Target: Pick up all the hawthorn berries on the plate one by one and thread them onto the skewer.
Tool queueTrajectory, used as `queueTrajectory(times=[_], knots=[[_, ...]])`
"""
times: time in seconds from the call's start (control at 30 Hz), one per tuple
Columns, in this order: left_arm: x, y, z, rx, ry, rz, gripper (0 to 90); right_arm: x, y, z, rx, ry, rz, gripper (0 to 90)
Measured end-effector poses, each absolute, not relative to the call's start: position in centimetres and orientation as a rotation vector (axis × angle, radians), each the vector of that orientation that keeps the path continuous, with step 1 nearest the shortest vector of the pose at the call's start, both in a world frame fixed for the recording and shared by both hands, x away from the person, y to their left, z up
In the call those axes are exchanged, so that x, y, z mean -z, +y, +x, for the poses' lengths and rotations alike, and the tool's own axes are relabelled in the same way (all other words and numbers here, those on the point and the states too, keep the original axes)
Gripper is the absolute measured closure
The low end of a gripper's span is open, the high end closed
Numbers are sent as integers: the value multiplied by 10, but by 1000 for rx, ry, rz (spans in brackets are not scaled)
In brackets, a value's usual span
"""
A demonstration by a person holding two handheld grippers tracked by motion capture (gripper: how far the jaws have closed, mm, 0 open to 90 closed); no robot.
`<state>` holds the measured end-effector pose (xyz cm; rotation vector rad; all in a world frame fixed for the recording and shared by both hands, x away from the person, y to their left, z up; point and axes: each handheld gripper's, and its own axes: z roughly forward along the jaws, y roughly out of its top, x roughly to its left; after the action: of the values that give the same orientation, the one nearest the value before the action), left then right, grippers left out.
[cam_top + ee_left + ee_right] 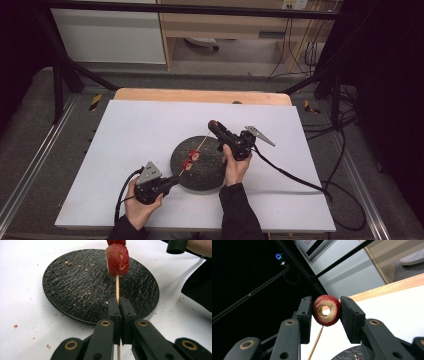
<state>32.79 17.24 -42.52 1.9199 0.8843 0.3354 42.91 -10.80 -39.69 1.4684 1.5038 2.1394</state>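
We note the left gripper (119,305) clenched on the skewer (117,286) at frame centre over the plate (65,290), right gripper (325,311) grasping a cored fruit ring (326,310); misaligned hole and tip could split it.

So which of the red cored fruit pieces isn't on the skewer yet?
The red ring-shaped fruit piece clamped in the right gripper, its cored hole showing. The other two red pieces sit threaded on the thin wooden skewer held by the left gripper.

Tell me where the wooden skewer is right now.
In the high view the wooden skewer slants over the black plate, lower end pinched in the left tongs, near the right tongs.
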Motion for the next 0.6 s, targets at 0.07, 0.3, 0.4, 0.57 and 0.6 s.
queueTrajectory(times=[0.07, 0.3, 0.4, 0.57, 0.6], knots=[[425, 171, 328, -338, 887, 1915, 884, 397, -108, 428, -2146, 1501, 1467, 633], [423, 168, 328, -348, 907, 1894, 884, 399, -106, 428, -2150, 1496, 1469, 633], [422, 164, 329, -353, 915, 1889, 885, 400, -105, 428, -2160, 1493, 1475, 633], [420, 157, 330, -358, 929, 1878, 885, 402, -104, 427, -2168, 1491, 1477, 633], [419, 156, 331, -356, 931, 1878, 885, 402, -104, 427, -2167, 1490, 1478, 634]])
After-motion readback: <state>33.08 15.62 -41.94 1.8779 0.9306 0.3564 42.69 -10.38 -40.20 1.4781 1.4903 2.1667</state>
